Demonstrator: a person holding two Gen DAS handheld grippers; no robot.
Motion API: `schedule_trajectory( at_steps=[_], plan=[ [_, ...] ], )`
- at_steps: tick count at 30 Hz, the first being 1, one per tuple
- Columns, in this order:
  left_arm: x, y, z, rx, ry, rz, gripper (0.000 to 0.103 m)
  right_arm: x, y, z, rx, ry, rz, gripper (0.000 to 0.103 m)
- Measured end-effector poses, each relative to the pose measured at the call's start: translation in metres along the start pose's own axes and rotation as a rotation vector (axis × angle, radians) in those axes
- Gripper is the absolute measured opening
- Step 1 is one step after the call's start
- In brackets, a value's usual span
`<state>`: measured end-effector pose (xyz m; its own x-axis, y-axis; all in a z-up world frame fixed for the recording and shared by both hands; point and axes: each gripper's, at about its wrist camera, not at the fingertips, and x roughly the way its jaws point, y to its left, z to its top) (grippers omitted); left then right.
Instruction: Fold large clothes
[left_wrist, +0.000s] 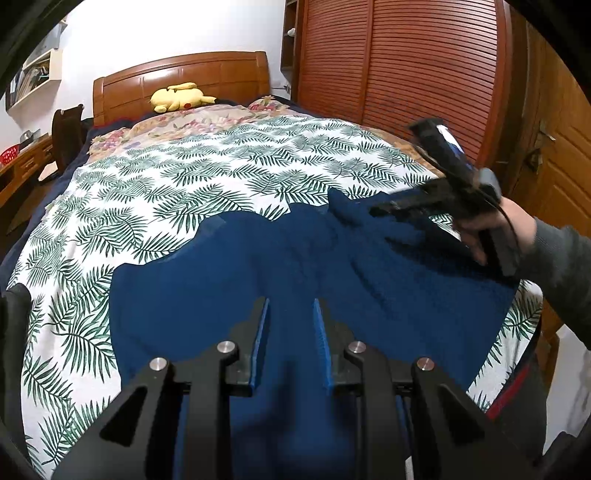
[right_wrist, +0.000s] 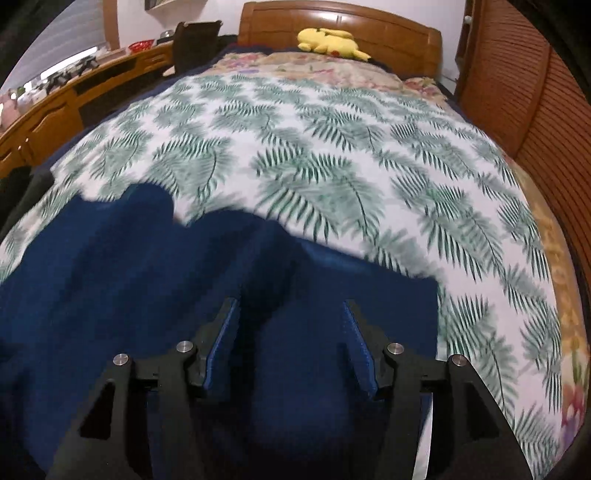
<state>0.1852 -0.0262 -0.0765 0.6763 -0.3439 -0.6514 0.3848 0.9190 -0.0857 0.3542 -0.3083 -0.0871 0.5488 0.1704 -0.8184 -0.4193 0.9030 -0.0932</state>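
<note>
A large dark blue knit garment (left_wrist: 229, 295) lies rumpled on the near part of the bed, also filling the lower left of the right wrist view (right_wrist: 110, 277). My left gripper (left_wrist: 291, 306) is open just above the garment's middle, nothing between its blue pads. My right gripper (right_wrist: 290, 310) is open over the garment's right part, empty. In the left wrist view the right gripper (left_wrist: 384, 211) shows at the right, held by a hand, low over the garment's far right edge.
The bed has a white cover with green leaf print (left_wrist: 207, 173) and a floral quilt (left_wrist: 192, 122) further back. A yellow plush toy (left_wrist: 181, 96) lies by the wooden headboard. A louvred wooden wardrobe (left_wrist: 399, 59) stands on the right, a desk (right_wrist: 48, 118) on the left.
</note>
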Motion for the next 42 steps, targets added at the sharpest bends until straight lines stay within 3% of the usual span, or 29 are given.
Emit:
schedule_trajectory(
  at_steps=[20, 29, 42],
  plan=[
    [-0.012, -0.035, -0.025, 0.055, 0.007, -0.029, 0.022, -0.105, -0.012, -0.131, 0.088, 0.018, -0.069, 0.058],
    [-0.009, -0.054, -0.044, 0.076, 0.041, -0.057, 0.022, -0.110, -0.020, -0.165, 0.170, 0.077, -0.058, 0.071],
    [0.006, -0.063, -0.060, 0.094, 0.107, -0.069, 0.022, -0.100, -0.008, -0.180, 0.178, 0.107, 0.008, 0.072]
  ],
)
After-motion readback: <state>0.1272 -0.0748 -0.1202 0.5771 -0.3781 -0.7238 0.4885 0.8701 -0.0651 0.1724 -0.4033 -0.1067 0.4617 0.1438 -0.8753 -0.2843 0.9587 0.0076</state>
